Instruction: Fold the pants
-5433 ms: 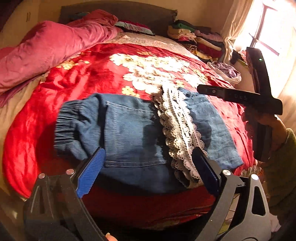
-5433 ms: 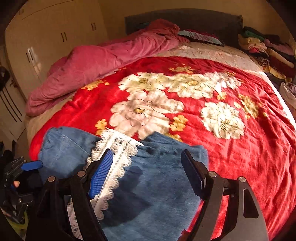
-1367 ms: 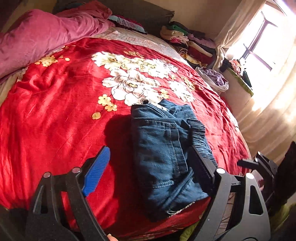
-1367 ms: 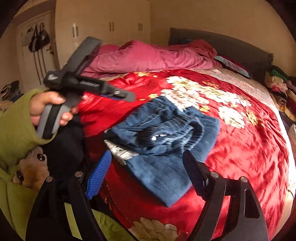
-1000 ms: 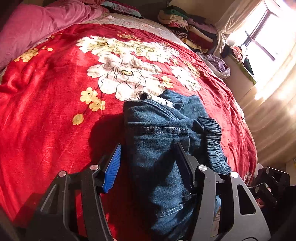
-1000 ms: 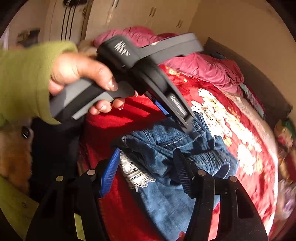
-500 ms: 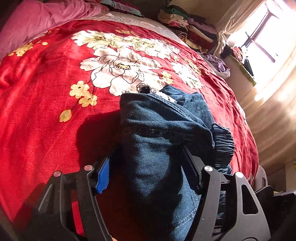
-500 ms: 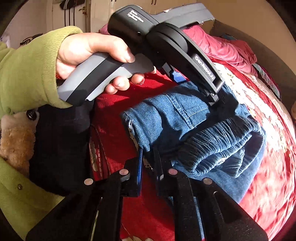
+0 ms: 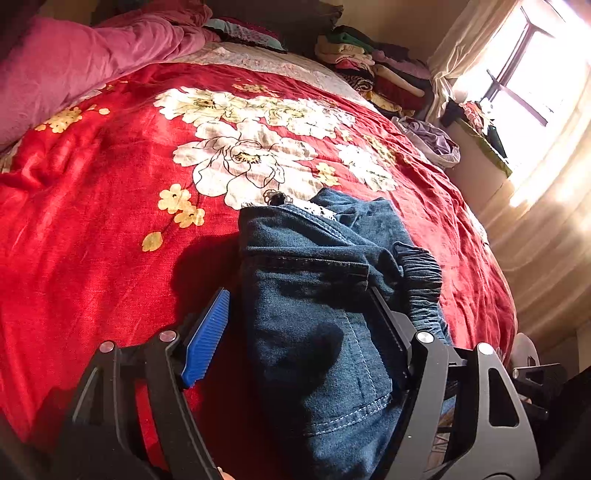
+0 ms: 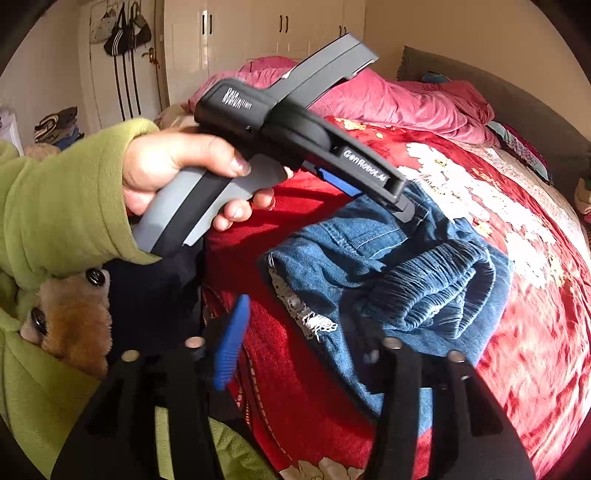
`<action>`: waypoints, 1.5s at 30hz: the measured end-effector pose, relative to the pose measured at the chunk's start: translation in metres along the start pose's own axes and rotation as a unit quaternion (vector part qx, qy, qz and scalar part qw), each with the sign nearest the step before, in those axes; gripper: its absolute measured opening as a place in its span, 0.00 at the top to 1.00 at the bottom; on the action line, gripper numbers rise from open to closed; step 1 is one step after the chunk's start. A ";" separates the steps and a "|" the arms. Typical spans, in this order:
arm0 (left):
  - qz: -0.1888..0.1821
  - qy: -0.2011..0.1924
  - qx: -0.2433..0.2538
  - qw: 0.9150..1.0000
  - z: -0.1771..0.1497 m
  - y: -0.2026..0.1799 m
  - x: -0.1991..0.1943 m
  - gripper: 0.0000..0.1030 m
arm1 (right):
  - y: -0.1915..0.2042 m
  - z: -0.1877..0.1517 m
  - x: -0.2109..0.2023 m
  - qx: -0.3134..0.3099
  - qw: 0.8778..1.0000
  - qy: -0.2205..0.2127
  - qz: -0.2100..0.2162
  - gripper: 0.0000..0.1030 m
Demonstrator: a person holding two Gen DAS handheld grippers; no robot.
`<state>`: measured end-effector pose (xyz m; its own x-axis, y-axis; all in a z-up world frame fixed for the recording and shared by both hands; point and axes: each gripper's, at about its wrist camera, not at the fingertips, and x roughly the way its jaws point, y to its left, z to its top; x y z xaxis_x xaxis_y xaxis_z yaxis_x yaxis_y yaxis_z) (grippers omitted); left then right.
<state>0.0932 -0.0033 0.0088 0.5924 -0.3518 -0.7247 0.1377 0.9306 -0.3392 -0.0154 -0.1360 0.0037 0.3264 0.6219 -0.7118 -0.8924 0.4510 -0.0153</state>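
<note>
Folded blue denim pants (image 9: 310,295) with a white lace trim lie near the front edge of a red flowered bedspread (image 9: 92,206). My left gripper (image 9: 295,328) straddles the folded stack and its jaws are opening. The blue left pad stands clear of the denim while the right finger lies against it. In the right wrist view a hand in a green sleeve (image 10: 66,206) holds that left gripper (image 10: 369,199) over the pants (image 10: 399,266). My right gripper (image 10: 299,347) is opening too, with the lace-edged corner between its fingers and no pad pressing on it.
A pink duvet (image 9: 74,62) is bunched at the bed's far left. Folded clothes (image 9: 369,62) are stacked by the headboard, near a bright window (image 9: 524,85). White wardrobes (image 10: 258,33) and hanging bags (image 10: 122,33) stand beyond the bed. A plush toy (image 10: 70,314) sits against green fabric.
My right gripper, shut on the pants' corner half a second ago, has opened. My left gripper has widened and its blue pad has come off the denim; the stack has sunk onto the bedspread.
</note>
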 end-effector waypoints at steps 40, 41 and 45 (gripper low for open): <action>0.021 -0.052 0.013 0.998 -0.008 -0.006 -0.042 0.10 | -0.106 -0.012 -0.045 0.238 0.957 -0.040 -0.164 0.15; 0.020 -0.050 0.011 0.999 -0.008 -0.004 -0.041 0.10 | -0.108 -0.013 -0.044 0.242 0.956 -0.037 -0.164 0.15; 0.019 -0.044 0.005 0.999 -0.013 0.001 -0.037 0.10 | -0.115 -0.018 -0.035 0.262 0.950 -0.021 -0.171 0.15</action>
<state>0.0616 0.0092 0.0274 0.6648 -0.3057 -0.6816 0.1215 0.9445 -0.3051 0.0697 -0.2212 0.0175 0.5909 0.4015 -0.6997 -0.4587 0.8807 0.1180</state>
